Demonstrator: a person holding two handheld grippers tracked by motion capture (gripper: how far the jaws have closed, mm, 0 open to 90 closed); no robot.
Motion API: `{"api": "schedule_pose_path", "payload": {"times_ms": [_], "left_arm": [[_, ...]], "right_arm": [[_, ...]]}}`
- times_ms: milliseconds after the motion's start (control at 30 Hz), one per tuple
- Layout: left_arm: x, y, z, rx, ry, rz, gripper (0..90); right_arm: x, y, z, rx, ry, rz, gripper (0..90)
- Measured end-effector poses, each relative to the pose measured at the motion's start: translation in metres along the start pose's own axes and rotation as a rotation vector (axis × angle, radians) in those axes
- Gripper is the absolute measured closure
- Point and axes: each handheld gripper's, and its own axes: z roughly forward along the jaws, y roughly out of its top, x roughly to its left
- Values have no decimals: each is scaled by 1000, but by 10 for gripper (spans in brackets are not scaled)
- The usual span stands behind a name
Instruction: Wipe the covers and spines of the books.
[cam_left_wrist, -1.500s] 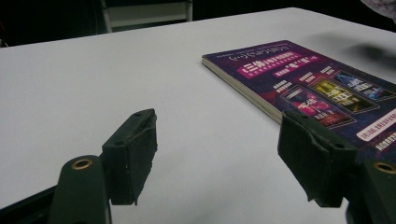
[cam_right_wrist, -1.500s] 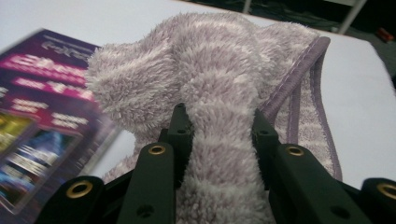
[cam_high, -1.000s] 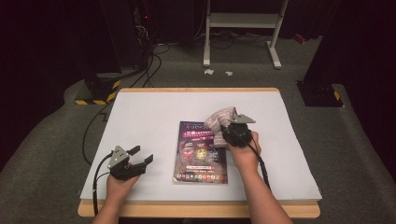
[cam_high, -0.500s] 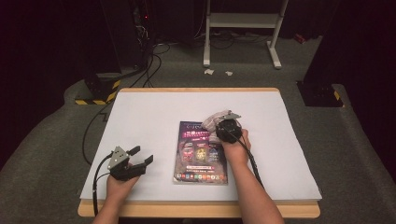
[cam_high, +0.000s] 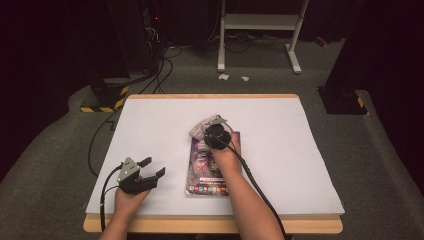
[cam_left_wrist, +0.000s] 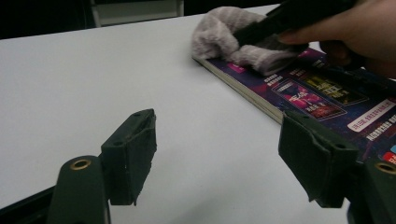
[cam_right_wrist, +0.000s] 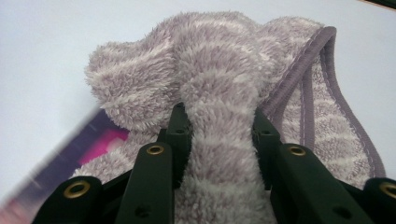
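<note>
A purple magazine (cam_high: 202, 170) lies flat at the middle of the white table (cam_high: 280, 150). My right gripper (cam_high: 207, 125) is shut on a fluffy lilac cloth (cam_high: 198, 129) and presses it on the magazine's far left corner. In the right gripper view a fold of the cloth (cam_right_wrist: 219, 121) is pinched between both jaws, over the magazine's blurred cover (cam_right_wrist: 88, 140). My left gripper (cam_high: 152, 167) rests near the front left of the table, open with nothing between its fingers. In the left gripper view the gripper (cam_left_wrist: 217, 156) points at the magazine's edge (cam_left_wrist: 247, 93) and the cloth (cam_left_wrist: 224, 32).
Cables (cam_high: 100, 145) trail off the table's left side onto grey carpet. A white metal stand (cam_high: 260, 22) and a black cabinet (cam_high: 130, 40) stand beyond the far edge. Bare table surface lies left and right of the magazine.
My right gripper has dragged the cloth leftward across the top of the magazine, from its far right corner to its far left corner. The left gripper stayed put.
</note>
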Motion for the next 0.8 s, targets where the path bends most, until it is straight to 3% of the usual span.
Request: {"api": "schedule_pose_path", "payload": {"times_ms": [167,300,667,800], "left_arm": [[0,0,0,0,-5,0,279],[0,0,0,0,-7,1,277],[-1,0,0,-3,-3,0,278],[-1,0,-1,-6,-2,1,278]], "right_arm": [[20,13,13,10,13,-31,681],[14,9,8,18,14,-35,679],[-58,-34,-33,20,-84,52,679],[-71,-41,-40,21,-100,76,678]]}}
